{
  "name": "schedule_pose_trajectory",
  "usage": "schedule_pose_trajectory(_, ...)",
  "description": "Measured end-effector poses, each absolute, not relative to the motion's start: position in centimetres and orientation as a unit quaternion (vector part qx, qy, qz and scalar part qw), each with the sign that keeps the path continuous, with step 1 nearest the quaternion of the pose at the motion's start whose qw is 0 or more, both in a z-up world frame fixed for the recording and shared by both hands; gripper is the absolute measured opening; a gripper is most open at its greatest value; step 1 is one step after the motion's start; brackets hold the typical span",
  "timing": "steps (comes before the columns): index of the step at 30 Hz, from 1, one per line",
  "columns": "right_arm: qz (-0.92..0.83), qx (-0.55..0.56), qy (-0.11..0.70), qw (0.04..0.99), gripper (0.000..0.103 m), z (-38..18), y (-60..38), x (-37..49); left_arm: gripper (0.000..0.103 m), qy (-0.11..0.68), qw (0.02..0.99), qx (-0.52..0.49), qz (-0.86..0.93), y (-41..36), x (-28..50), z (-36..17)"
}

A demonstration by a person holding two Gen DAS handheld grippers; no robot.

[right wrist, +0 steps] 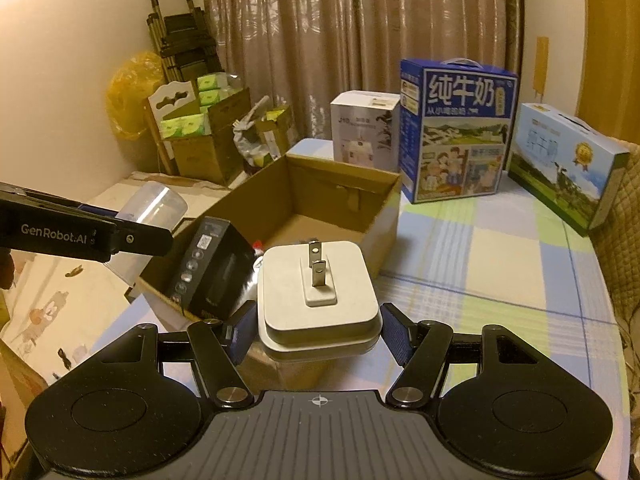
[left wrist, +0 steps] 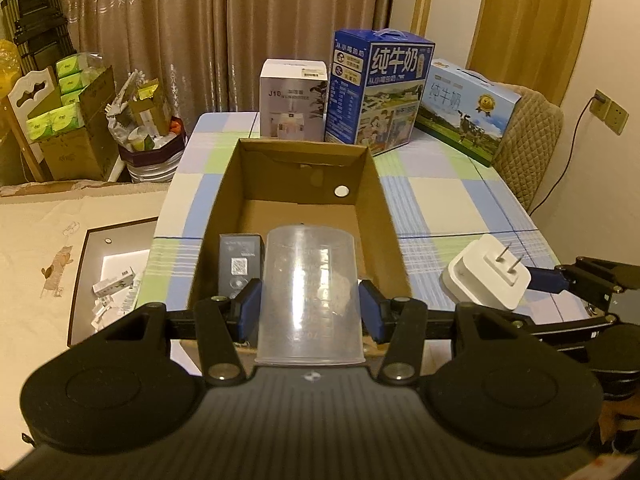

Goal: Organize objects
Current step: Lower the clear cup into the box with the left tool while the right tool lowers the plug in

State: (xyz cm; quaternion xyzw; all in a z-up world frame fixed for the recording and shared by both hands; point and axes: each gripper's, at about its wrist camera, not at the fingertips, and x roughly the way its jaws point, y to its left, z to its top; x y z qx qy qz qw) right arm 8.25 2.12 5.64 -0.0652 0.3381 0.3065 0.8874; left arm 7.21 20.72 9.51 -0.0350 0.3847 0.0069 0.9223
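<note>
My left gripper (left wrist: 310, 312) is shut on a clear plastic measuring cup (left wrist: 310, 292), held upside down over the near end of the open cardboard box (left wrist: 376, 184). A black product box (left wrist: 240, 264) stands inside the cardboard box at its near left. My right gripper (right wrist: 318, 330) is shut on a white plug adapter (right wrist: 316, 292), prongs up, just right of the cardboard box (right wrist: 384, 216). The adapter (left wrist: 486, 276) and right gripper (left wrist: 548, 280) also show in the left wrist view. The cup (right wrist: 154, 204) and the black box (right wrist: 212, 264) show in the right wrist view.
On the checked tablecloth (left wrist: 460, 208) behind the cardboard box stand a white appliance box (left wrist: 292, 98), a tall blue milk carton (left wrist: 376, 88) and a flat milk carton (left wrist: 466, 112). A padded chair (left wrist: 528, 140) is at the right. A tray with papers (left wrist: 108, 276) lies left.
</note>
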Motion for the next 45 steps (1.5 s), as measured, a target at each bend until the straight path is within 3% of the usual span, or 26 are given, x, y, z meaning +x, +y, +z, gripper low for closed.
schedule_pose_trajectory(19, 0.309, -0.058, 0.353, 0.882, 0.062, 4.0, 4.8, 12.9, 0.047, 0.405, 0.914, -0.028, -0.007, 22.0, 12.7, 7.3)
schedule_pose_trajectory(21, 0.306, -0.056, 0.355, 0.881, 0.062, 3.8, 4.8, 13.1, 0.052, 0.403, 0.914, -0.035, -0.007, 22.2, 13.1, 7.2)
schedule_pose_trajectory(22, 0.306, -0.055, 0.357, 0.881, 0.062, 3.7, 4.8, 13.2, 0.062, 0.402, 0.915, -0.036, -0.005, 22.3, 13.3, 7.2)
schedule_pose_trajectory(45, 0.314, -0.045, 0.359, 0.878, 0.063, 3.8, 5.6, 12.7, 0.066, 0.401, 0.915, -0.045, 0.023, 24.6, 11.1, 6.6)
